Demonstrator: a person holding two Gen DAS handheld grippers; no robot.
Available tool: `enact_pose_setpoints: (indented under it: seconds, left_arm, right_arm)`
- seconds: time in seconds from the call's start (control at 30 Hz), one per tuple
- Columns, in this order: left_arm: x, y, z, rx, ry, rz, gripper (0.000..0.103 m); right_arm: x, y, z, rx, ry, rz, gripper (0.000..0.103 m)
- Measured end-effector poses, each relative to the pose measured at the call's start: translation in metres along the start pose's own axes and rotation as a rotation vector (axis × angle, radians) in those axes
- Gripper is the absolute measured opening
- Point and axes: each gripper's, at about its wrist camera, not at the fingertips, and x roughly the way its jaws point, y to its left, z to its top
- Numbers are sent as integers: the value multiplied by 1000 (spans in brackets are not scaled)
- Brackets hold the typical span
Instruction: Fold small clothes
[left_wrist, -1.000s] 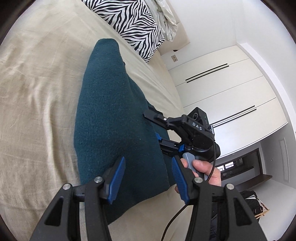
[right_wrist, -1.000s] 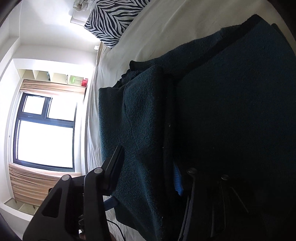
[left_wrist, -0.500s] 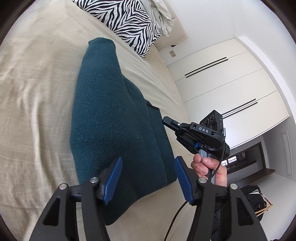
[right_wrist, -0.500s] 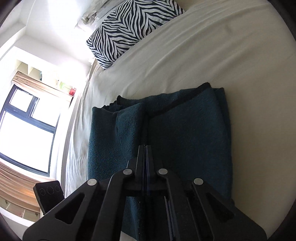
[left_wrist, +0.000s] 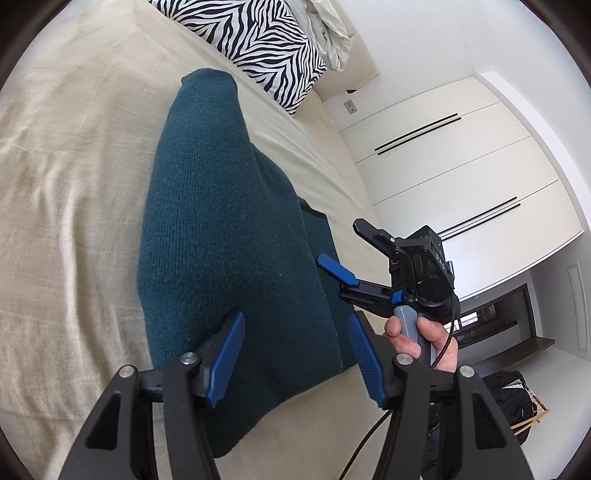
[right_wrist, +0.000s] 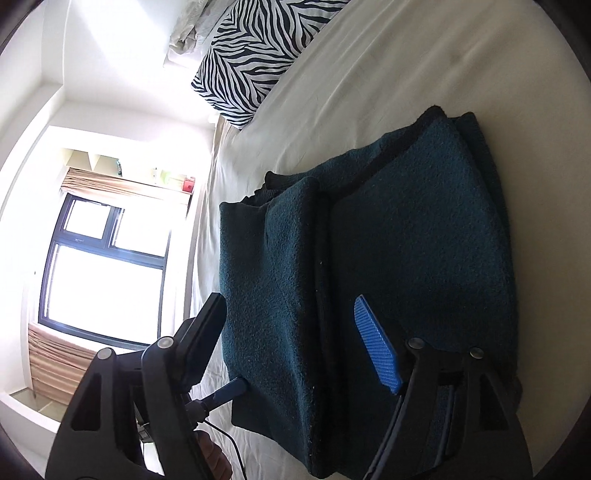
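Observation:
A dark teal knitted garment (left_wrist: 229, 236) lies folded in layers on the beige bed sheet (left_wrist: 74, 184). It also shows in the right wrist view (right_wrist: 406, 240), with a folded flap on its left side. My left gripper (left_wrist: 291, 354) is open and empty above the garment's near edge. My right gripper (left_wrist: 341, 247) is open and empty, held over the garment's right edge by a hand (left_wrist: 421, 343). In its own view the right gripper (right_wrist: 291, 339) hovers open over the near end of the garment.
A zebra-striped pillow (left_wrist: 255, 40) and a rumpled white cloth (left_wrist: 328, 33) lie at the head of the bed. White wardrobe doors (left_wrist: 461, 184) stand to the right. A window (right_wrist: 99, 273) is on the far side.
My right gripper was open around the fabric, shut and pulled back half a second ago, and now stands open again over the garment. My left gripper stayed open and shifted slightly.

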Motion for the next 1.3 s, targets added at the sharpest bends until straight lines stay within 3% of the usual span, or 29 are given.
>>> enact_pose_setpoints:
  seconds: [0.17,0.33,0.43,0.57,0.83,1.07,1.3]
  left_arm:
    - [-1,5,-2,-8,6,-3,61]
    - [0,10,-2,-26,15,-10,61]
    - [1,13,-3,-32,17,-9,61]
    - [0,11,-2,-34,20,-3,61]
    - [6,-7,-1,-9,33,-13,61]
    - [18,-34,-5,60,55,-1,63]
    - [25,-51,-4,111,57,17,63]
  right_arm:
    - [40,4,1,9,96,-100,53]
    - [50,5,1,25,111,-88,36]
    - [58,15,-5,-12,134,-93,34]
    - [68,21,-8,-54,131,-167,16]
    - [28,34,-9,-159,49,-254,13]
    - [-35,15,-1,-115,-30,-264,13]
    - [-62,-26,-4,-39,-40,-281,13]
